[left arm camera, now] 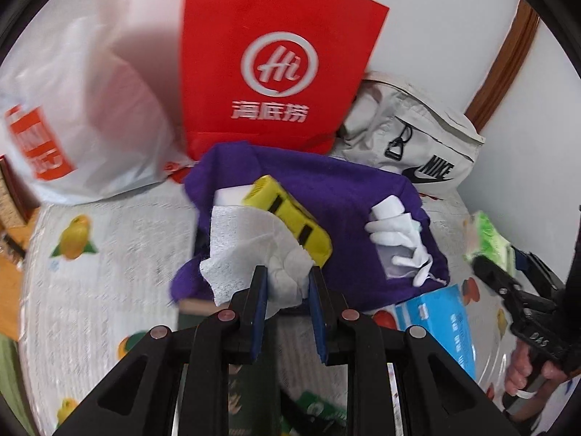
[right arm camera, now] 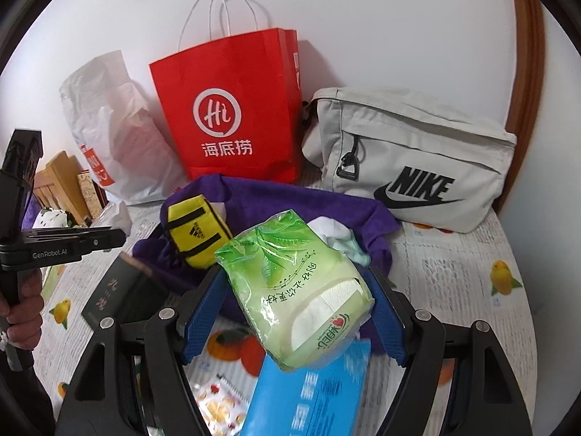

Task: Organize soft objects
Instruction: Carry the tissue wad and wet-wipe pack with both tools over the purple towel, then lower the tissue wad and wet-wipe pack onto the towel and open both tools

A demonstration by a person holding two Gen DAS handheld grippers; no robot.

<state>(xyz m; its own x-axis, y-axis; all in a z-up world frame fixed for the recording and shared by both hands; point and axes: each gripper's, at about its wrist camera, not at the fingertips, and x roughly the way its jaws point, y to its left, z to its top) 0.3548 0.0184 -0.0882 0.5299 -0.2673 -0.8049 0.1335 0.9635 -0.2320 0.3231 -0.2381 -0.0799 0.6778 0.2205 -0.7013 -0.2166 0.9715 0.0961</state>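
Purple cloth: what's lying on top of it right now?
On the purple cloth lie a yellow pouch and crumpled white fabric. The green tissue pack in the right gripper hides its middle; anything beneath stays unseen.

A crumpled white tissue [left arm camera: 254,250] is pinched in the left hand-held gripper [left arm camera: 287,283], above a purple cloth [left arm camera: 345,210]. A green tissue pack [right arm camera: 294,290] sits tilted between the right hand-held gripper [right arm camera: 297,312] pads. A yellow pouch [right arm camera: 198,232] and white cloths [left arm camera: 395,239] lie on the purple cloth.
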